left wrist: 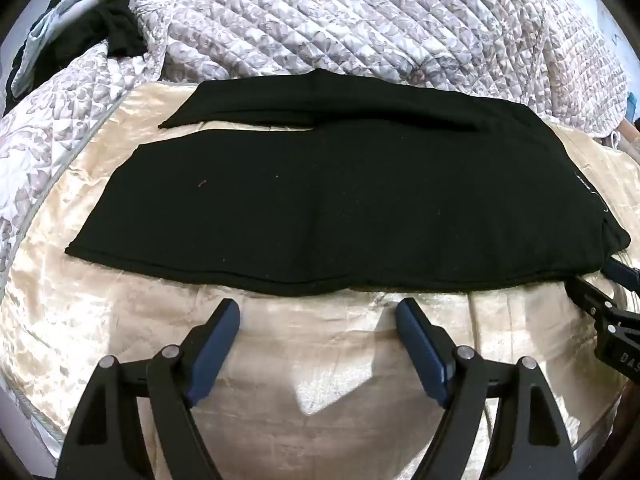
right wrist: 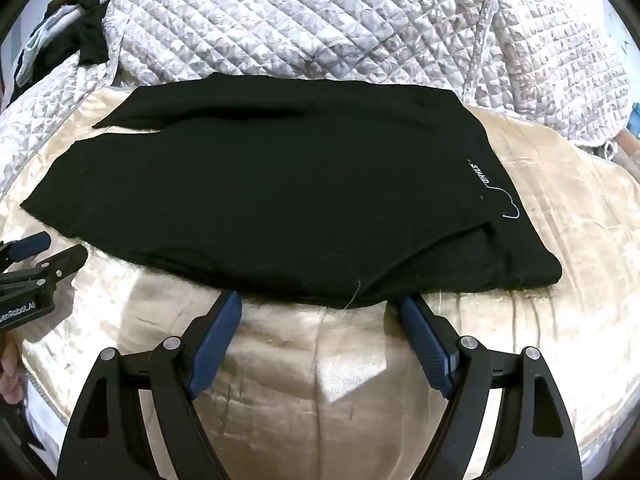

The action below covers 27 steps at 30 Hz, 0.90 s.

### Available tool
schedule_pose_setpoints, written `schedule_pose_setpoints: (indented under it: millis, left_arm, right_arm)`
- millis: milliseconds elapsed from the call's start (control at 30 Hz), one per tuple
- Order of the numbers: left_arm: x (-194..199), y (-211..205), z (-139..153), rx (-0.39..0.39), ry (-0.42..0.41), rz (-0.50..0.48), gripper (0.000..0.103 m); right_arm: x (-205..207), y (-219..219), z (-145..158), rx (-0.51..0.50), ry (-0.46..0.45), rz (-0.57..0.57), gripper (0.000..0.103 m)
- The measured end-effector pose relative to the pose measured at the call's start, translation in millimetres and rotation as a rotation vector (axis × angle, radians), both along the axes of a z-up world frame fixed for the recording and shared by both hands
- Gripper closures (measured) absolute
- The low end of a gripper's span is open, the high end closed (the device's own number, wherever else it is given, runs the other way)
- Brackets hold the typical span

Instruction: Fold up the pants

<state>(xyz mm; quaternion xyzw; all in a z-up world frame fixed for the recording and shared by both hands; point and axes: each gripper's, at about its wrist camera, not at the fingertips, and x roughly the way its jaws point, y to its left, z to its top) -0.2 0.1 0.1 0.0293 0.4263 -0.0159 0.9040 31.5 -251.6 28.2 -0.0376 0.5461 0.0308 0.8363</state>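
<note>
The black pants (left wrist: pixel 328 200) lay spread flat on the cream bedcover (left wrist: pixel 320 360), legs apart, no fold made. I judged the first fold pending: both near-edge grips were needed. My left gripper (left wrist: pixel 318 312) and right gripper (right wrist: pixel 320 308) stood wide, holding nothing.

Black tongs (left wrist: pixel 318 312), blue ribbed pads (right wrist: pixel 424 344), silver pivot screws (right wrist: pixel 467 343).

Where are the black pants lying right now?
The black pants lie flat across the cream satin sheet, just beyond both open grippers, with the quilted floral blanket bunched behind them.
</note>
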Motion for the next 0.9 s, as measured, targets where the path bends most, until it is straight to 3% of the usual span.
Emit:
schedule_pose_setpoints:
  millis: [900]
  left_arm:
    - [0.8,-3.4,0.7,0.013,0.012,-0.031,0.019]
  right_arm:
    - [1.5,0.6,-3.0,-0.007,0.012,-0.02,0.022]
